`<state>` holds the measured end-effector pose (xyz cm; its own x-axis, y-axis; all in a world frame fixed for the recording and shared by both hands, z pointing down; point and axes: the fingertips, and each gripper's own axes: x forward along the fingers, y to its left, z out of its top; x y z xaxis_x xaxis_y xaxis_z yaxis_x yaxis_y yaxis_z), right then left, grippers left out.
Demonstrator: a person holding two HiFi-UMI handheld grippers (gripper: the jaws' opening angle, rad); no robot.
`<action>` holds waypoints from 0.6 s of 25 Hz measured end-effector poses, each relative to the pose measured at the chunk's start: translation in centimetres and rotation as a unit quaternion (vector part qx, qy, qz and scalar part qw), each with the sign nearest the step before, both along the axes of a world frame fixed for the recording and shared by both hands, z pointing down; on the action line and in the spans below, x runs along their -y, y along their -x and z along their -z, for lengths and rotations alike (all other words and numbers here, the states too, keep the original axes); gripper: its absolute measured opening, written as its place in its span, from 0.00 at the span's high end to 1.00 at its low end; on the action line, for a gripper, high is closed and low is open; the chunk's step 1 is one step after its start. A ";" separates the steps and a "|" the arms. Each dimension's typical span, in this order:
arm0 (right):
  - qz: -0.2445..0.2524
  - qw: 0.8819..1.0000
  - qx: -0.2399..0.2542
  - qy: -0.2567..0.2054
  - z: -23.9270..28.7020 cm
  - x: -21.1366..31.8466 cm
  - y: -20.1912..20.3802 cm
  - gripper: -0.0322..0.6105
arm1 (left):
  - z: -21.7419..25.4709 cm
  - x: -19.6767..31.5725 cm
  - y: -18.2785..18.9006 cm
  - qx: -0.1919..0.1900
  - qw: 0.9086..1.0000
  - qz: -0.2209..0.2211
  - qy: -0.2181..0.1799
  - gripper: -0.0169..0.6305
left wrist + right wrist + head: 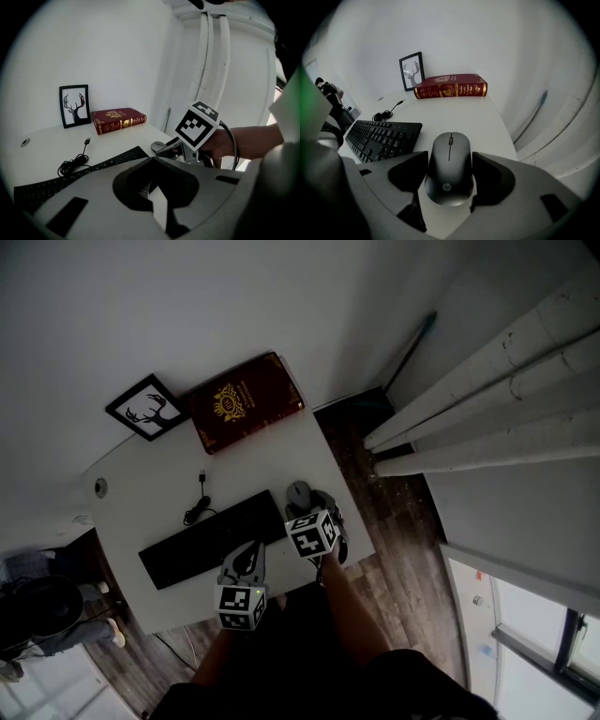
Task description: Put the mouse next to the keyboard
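The dark grey mouse point(449, 166) lies on the white table point(454, 117) just right of the black keyboard point(382, 136). My right gripper point(449, 185) has a jaw pressed against each side of the mouse's rear half. From the head view the mouse point(298, 493) peeks out ahead of the right gripper point(304, 509), off the keyboard's point(214, 538) right end. My left gripper point(248, 549) hovers over the keyboard's near edge with its jaws together and nothing in them. The left gripper view shows the left gripper point(154, 161), the mouse point(158, 146) and the right gripper point(168, 149).
A red book point(246, 401) and a framed deer picture point(147, 407) stand at the table's back. A black USB cable point(199, 502) lies coiled behind the keyboard. The table's right edge point(352, 507) runs close beside the mouse. White pipes point(487, 399) run along the wall at right.
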<state>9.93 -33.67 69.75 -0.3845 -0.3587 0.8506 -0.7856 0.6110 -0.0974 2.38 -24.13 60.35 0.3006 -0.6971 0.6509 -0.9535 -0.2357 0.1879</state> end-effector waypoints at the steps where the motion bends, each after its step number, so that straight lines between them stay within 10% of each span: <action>1: -0.001 1.000 0.005 -0.004 0.1 0.0 0.0 0.48 | 0.0 0.0 -0.1 0.001 1.000 -0.001 0.000 0.97; 15: -0.014 0.993 0.011 -0.119 3.6 1.2 -0.2 0.48 | -0.7 -1.9 -0.7 0.001 1.000 0.013 0.004 0.97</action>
<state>10.18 -34.90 66.18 -0.3900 -0.5594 0.7314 -0.8016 0.5971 0.0293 3.08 -22.26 61.09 0.2818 -0.6988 0.6575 -0.9595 -0.2099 0.1881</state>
